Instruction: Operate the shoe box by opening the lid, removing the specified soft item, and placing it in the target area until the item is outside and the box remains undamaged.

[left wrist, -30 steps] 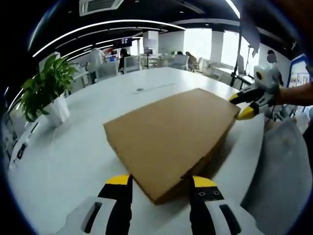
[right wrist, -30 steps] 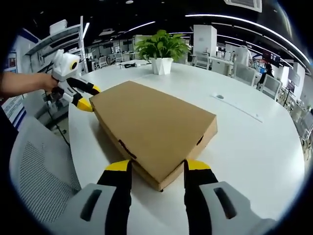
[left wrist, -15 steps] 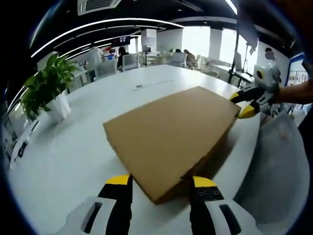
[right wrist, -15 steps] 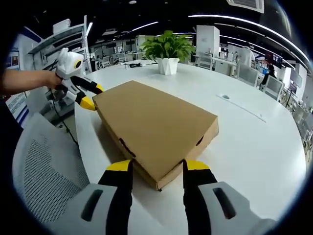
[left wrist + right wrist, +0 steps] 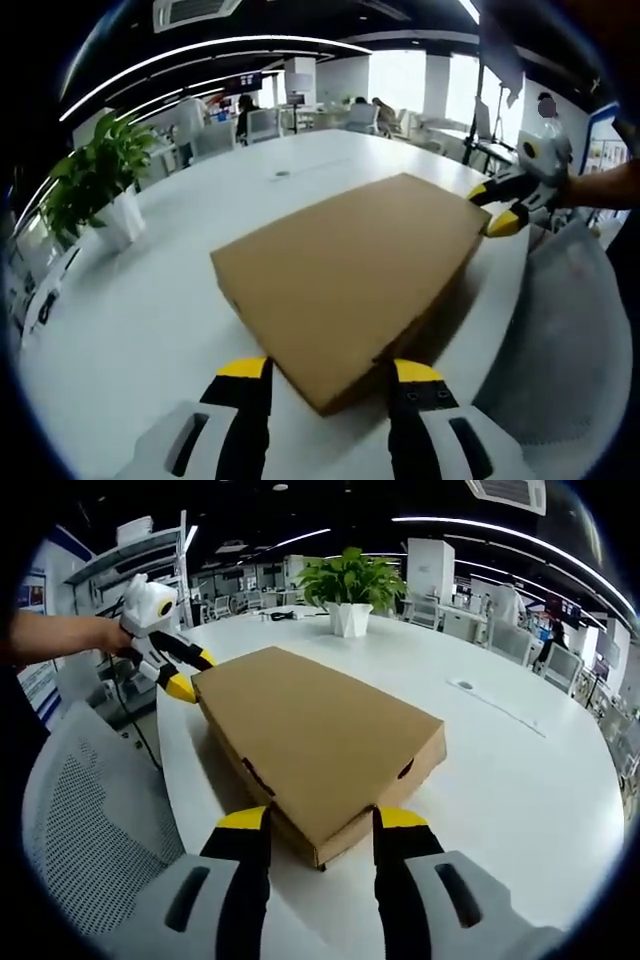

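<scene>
Shoe box (image 5: 345,275) of plain brown cardboard lies flat on the white table (image 5: 140,310), its lid closed and flush over the base. It is wide and shallow, with clean edges and no print on top. In the right gripper view the box (image 5: 315,735) shows a dark slot on each of the two sides that meet at the near corner (the one on the long side looks like a thumb notch).

The left tool (image 5: 328,378) has its yellow-tipped jaws apart, one on each side of the box's near corner, close to the cardboard but not pressing on it as far as I can tell. The right tool (image 5: 312,825) stands the same way at the opposite corner, jaws apart and straddling it. Each tool also appears far off in the other's view, at the far corner of the box, held by a hand.

A potted green plant (image 5: 348,585) sits on the table well apart from the box. A grey mesh chair (image 5: 85,830) stands just beside the table edge.
</scene>
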The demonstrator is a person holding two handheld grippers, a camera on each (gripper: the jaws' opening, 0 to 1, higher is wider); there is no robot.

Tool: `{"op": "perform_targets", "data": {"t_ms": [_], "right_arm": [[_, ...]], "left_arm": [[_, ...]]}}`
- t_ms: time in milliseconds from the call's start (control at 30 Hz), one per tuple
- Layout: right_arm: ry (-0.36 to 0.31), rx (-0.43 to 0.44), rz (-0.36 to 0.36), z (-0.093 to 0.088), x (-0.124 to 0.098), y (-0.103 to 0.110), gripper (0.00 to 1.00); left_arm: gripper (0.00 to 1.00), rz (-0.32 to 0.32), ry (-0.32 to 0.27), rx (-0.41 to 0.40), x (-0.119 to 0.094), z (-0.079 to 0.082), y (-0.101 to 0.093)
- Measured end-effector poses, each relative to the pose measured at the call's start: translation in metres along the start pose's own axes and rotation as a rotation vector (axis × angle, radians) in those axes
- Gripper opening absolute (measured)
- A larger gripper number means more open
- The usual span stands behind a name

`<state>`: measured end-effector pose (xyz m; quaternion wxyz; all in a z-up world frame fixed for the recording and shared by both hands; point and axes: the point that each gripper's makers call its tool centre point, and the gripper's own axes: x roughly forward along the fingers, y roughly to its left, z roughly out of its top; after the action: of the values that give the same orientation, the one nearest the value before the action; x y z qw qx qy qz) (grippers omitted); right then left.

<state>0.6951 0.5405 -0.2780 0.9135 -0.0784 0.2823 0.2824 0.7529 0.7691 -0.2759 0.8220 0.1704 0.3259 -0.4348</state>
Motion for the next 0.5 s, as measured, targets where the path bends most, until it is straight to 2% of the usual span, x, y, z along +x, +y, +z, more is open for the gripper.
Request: {"op": "perform_targets", "data": {"t_ms": [233,367,500], "right_arm": [[-0.019,0.058,-0.012,-0.0028,-0.0019,0.0000,0.34],[-0.014,0.072,-0.020,-0.0058,-0.0029,-0.0004,0.32],[-0.009,0.092,-0.023,-0.0084,-0.0069,0.0025,0.28]], "left_arm": [[0.42,0.011,-0.016,-0.036,-0.0039,-0.0021,-0.0014],[0.43,0.005,-0.006,-0.057,-0.0065,-0.0025,-0.0094],[0.44,0.009,-0.009,-0.080,-0.0075,-0.0049,-0.0066]]}}
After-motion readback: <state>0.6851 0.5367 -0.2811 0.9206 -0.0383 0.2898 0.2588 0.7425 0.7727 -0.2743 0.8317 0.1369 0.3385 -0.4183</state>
